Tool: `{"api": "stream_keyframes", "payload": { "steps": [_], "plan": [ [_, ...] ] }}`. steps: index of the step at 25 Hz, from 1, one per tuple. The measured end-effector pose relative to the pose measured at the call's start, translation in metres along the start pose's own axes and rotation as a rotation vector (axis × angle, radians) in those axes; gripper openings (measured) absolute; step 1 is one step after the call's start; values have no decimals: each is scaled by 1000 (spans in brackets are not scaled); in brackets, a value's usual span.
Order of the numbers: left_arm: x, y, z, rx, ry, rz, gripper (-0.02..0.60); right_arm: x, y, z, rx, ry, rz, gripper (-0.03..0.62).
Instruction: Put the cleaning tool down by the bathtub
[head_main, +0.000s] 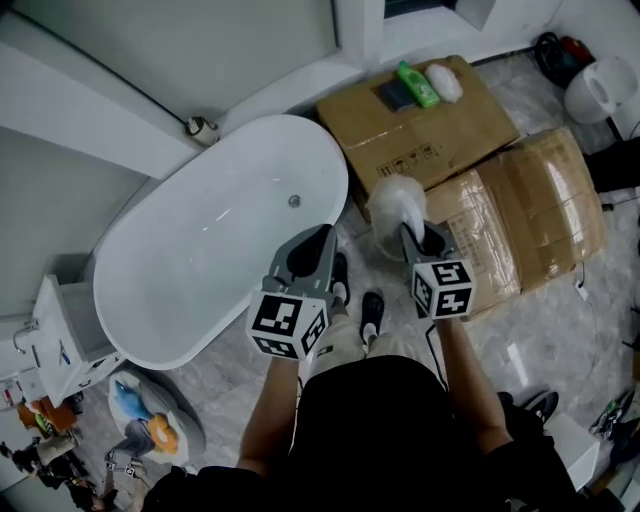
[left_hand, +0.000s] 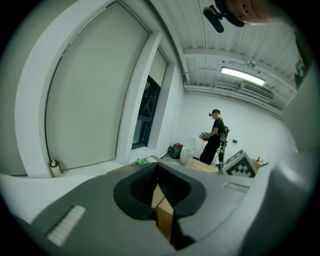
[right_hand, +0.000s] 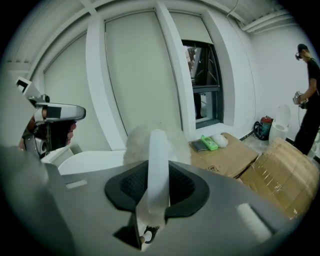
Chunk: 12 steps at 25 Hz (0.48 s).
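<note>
Left gripper (head_main: 312, 245): held at frame centre, over the lower right rim of the bathtub (head_main: 200, 250).
Left jaws: drawn nearly together in the left gripper view (left_hand: 161, 192); only a narrow slit was left, and nothing was held in it.
Right gripper (head_main: 420, 238): held right of centre, beside the left gripper.
Right jaws: closed on the white handle of the cleaning tool (right_hand: 158, 165), which was gripped upright between them.
Cleaning tool (head_main: 395, 200): its fluffy white head was seen just above the right gripper, between the right end of the bathtub and the cardboard boxes (head_main: 540, 210). Contact with the floor (head_main: 540, 350) could not be determined.
Upper box: a green bottle (head_main: 417, 84) was laid on top, in the upper right of the frame.
</note>
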<state>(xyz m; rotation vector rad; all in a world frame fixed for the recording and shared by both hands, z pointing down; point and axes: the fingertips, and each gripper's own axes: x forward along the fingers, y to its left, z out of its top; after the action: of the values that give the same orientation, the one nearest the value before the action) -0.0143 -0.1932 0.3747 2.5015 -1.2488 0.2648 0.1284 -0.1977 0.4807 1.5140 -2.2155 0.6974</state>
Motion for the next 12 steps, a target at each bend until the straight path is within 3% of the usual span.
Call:
{"api": "stream_keyframes", "payload": {
  "steps": [12],
  "plan": [
    [76,35,-17,-5,112,-102,-2,86,-42,-25,54,124,-73,95]
  ]
}}
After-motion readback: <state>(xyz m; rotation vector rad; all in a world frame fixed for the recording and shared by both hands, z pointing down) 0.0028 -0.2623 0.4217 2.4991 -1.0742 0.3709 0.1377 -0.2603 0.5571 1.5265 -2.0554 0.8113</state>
